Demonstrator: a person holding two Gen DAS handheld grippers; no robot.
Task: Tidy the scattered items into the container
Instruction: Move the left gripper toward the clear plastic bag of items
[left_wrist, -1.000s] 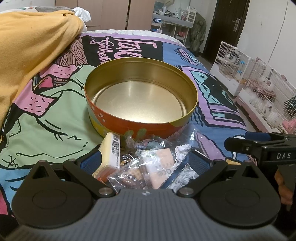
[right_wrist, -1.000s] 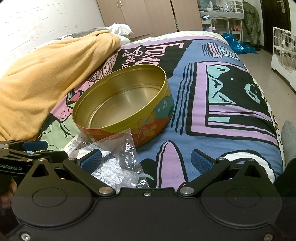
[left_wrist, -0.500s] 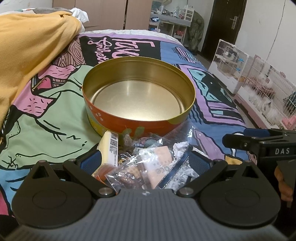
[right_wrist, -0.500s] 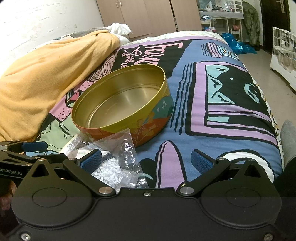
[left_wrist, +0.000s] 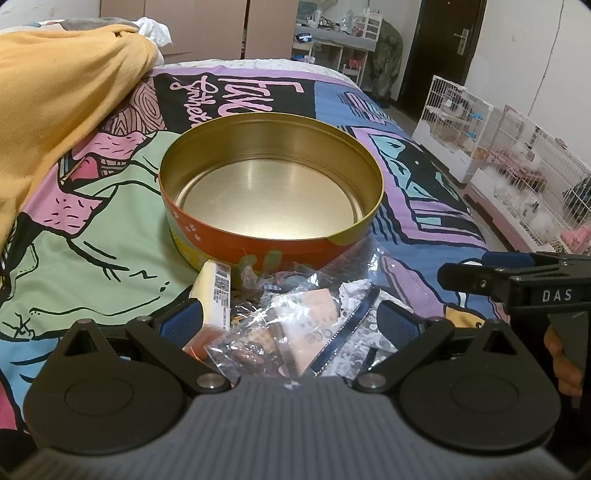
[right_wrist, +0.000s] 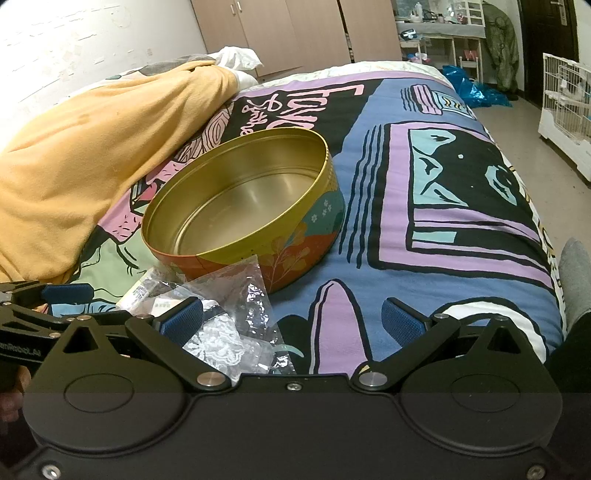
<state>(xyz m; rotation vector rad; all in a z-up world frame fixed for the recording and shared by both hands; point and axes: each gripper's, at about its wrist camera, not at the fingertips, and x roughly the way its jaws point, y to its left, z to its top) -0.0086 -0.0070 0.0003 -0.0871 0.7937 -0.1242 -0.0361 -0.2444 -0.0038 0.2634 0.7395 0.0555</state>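
Left wrist view: bed (left_wrist: 110, 236) carries round tin (left_wrist: 271, 186), empty, rigid, just behind heap of packets (left_wrist: 280, 317). Left gripper (left_wrist: 291, 319) spread wide around heap; right gripper (right_wrist: 293, 323) wide too, at its edge. Crinkly clear bag (left_wrist: 314, 332) looks light, slippery; pinch gathered film. Yellow bar (left_wrist: 214, 295) stiffer, better grip.

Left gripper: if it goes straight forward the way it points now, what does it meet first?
Probably the pile of clear packets lying between the open left gripper fingers; just beyond them stands the round tin. Depth is hard to judge.
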